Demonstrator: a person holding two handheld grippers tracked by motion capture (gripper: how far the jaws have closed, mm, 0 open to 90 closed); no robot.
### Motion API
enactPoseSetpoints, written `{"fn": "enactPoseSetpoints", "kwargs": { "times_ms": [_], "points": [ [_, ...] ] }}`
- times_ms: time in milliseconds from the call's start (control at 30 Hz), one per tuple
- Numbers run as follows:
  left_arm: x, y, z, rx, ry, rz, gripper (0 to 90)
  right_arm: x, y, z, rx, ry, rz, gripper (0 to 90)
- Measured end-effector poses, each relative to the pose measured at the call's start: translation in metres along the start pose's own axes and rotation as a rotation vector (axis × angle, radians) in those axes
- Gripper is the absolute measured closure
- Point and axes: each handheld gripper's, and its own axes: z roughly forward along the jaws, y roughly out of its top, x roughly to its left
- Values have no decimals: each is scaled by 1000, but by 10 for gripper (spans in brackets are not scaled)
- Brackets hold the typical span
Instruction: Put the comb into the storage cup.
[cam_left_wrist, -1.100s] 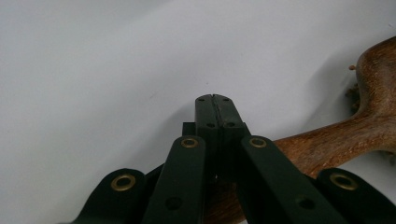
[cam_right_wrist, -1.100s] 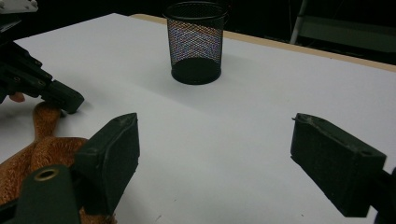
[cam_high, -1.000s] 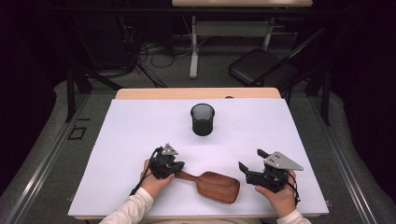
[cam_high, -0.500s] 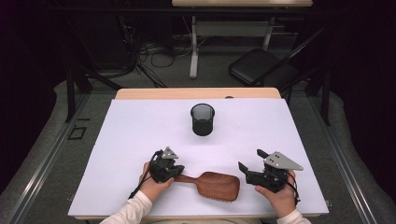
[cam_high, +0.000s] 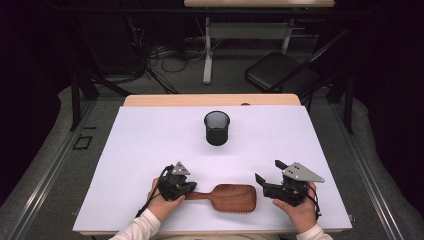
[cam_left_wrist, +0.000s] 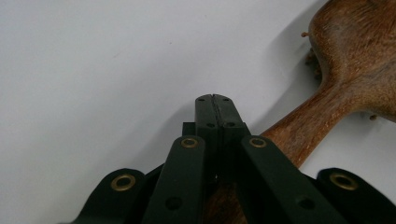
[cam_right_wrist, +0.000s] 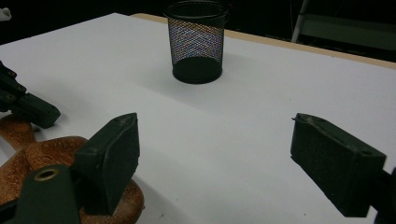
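Observation:
A brown wooden hairbrush (cam_high: 234, 197) lies near the table's front edge, bristles down, with its handle pointing left. My left gripper (cam_high: 188, 188) sits over the end of that handle. In the left gripper view its jaws (cam_left_wrist: 215, 100) are shut flat against each other, and the hairbrush handle (cam_left_wrist: 308, 128) runs beneath and to the right of them. My right gripper (cam_high: 270, 172) hovers just right of the brush head, open wide and holding nothing. In the right gripper view the right gripper (cam_right_wrist: 219, 158) faces bare table, with the hairbrush head (cam_right_wrist: 46, 154) at the lower left.
A black mesh cup (cam_high: 217, 128) stands upright at the table's middle, empty as far as I can see; the mesh cup (cam_right_wrist: 196, 42) is straight ahead in the right gripper view. The white table cover (cam_high: 140, 150) ends close to both hands. A chair (cam_high: 280, 75) stands beyond the table.
The left gripper has edged slightly toward the near edge, and the brush has swung a little to lie more level across the table. The right gripper has stayed put.

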Motion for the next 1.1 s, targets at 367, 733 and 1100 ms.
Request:
{"fn": "enactPoseSetpoints", "kwargs": {
  "times_ms": [367,733,1100],
  "points": [
    [-7,-8,-5,4,-21,7,900,0,0,1,2,-1,7,156],
    [-13,-13,-8,12,-36,19,900,0,0,1,-5,-1,9,156],
    [-20,-16,-10,7,-43,32,900,0,-1,1,-3,1,8,156]
  ]
}}
